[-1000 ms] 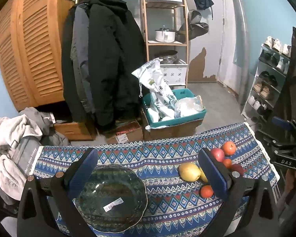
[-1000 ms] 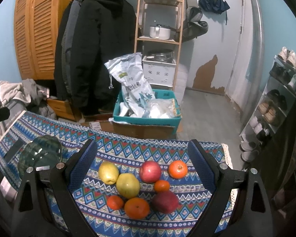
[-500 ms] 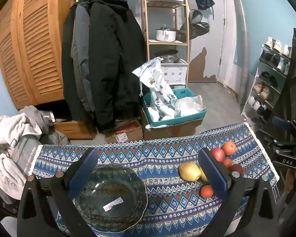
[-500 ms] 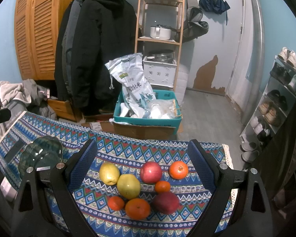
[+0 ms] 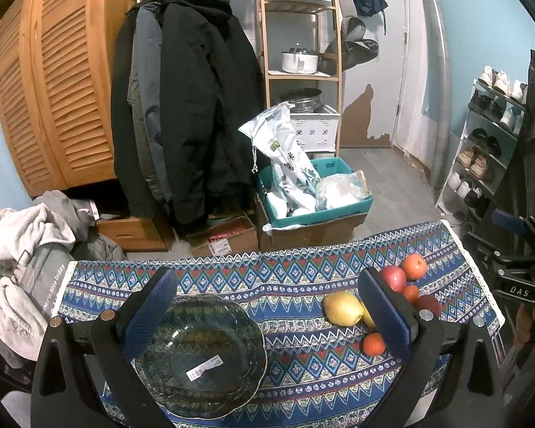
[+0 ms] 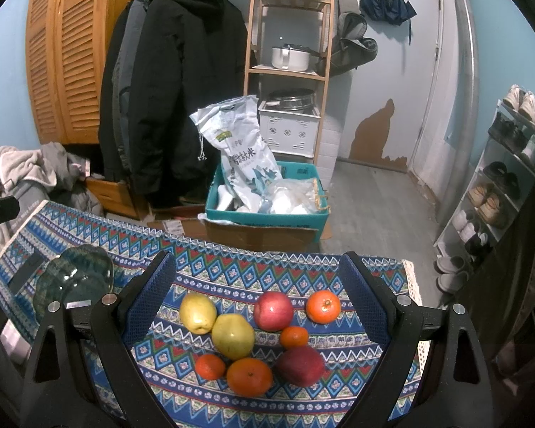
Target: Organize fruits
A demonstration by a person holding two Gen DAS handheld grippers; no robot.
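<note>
Left gripper (image 5: 267,315) jaws wide apart, nothing between; right gripper (image 6: 264,303) likewise, both approx level, prob. hovering.

bare cloth (image 5: 296,285) between glass bowl (image 5: 199,356) and clustered fruit (image 6: 253,335)

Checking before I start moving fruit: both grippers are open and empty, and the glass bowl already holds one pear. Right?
Not quite: the glass bowl holds no fruit, only a label sticker, as the left wrist view shows. Both pears lie on the cloth. Left gripper and right gripper are open, empty.
</note>
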